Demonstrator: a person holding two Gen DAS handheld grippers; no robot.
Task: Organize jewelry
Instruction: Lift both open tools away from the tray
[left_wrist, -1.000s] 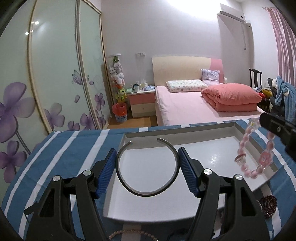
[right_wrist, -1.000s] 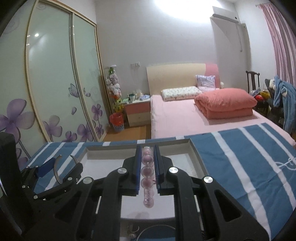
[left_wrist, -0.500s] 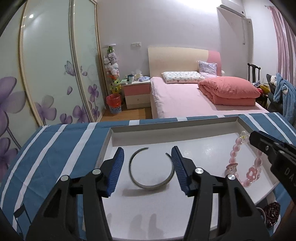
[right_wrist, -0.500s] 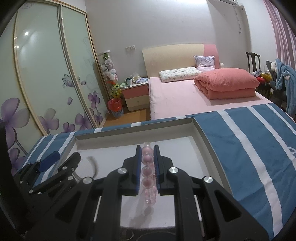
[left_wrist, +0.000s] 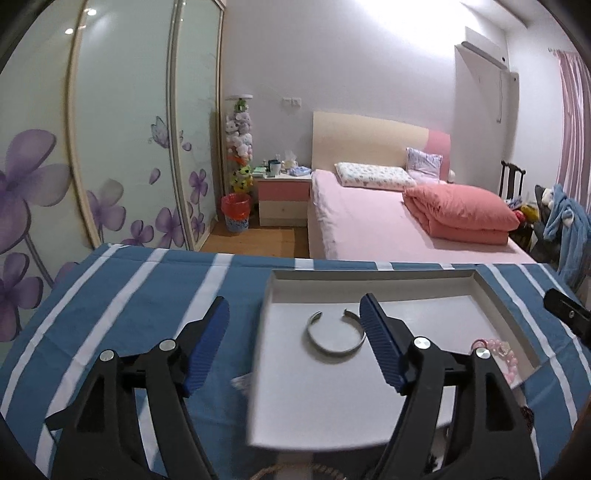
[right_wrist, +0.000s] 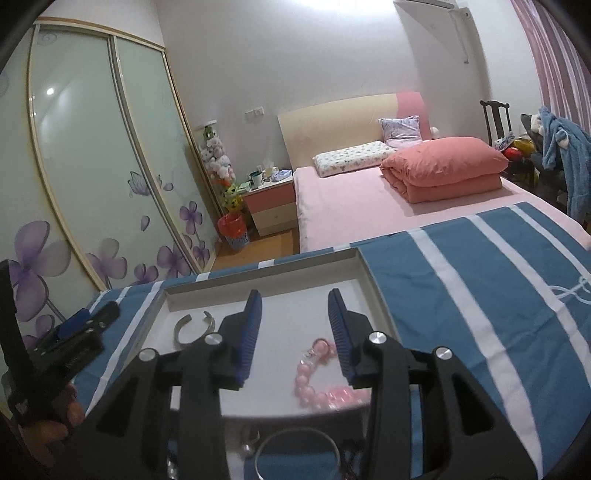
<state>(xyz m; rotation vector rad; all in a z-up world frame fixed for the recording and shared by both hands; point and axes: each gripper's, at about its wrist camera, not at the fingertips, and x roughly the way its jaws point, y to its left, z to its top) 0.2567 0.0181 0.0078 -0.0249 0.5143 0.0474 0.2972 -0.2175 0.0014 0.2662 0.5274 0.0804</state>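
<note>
- Left wrist view: the left gripper (left_wrist: 295, 321) hangs over the striped blue cloth (left_wrist: 129, 295) and the near left edge of the white tray (left_wrist: 369, 275); its jaws have just been opening and stand wide, with nothing held; its right finger (left_wrist: 380, 347) partly covers the right end of the silver cuff bangle (left_wrist: 334, 334), which lies flat on the tray floor.
- Same view: the pink bead bracelet (left_wrist: 496, 354) lies in the tray's right near corner, partly behind the gripper's right arm; the tip of the right gripper (left_wrist: 567, 317) pokes in at the right edge.
- Right wrist view: the right gripper (right_wrist: 295, 325) has just been opening; its blue pads stand apart and clear of the pink bead bracelet (right_wrist: 317, 376), which rests on the tray (right_wrist: 258, 275) between and below them (released, not pinched).
- Same view: the silver cuff bangle (right_wrist: 194, 328) lies further left in the tray, near the left gripper (right_wrist: 85, 321); a thin bangle (right_wrist: 295, 454) lies on the cloth before the tray's near rim, half hidden by the gripper body.
- Beyond the cloth: a pink bed (right_wrist: 369, 199) with a folded quilt (right_wrist: 443, 166), a bedside cabinet (right_wrist: 273, 210), a red bin (right_wrist: 232, 229) and flowered wardrobe doors (right_wrist: 92, 184).
</note>
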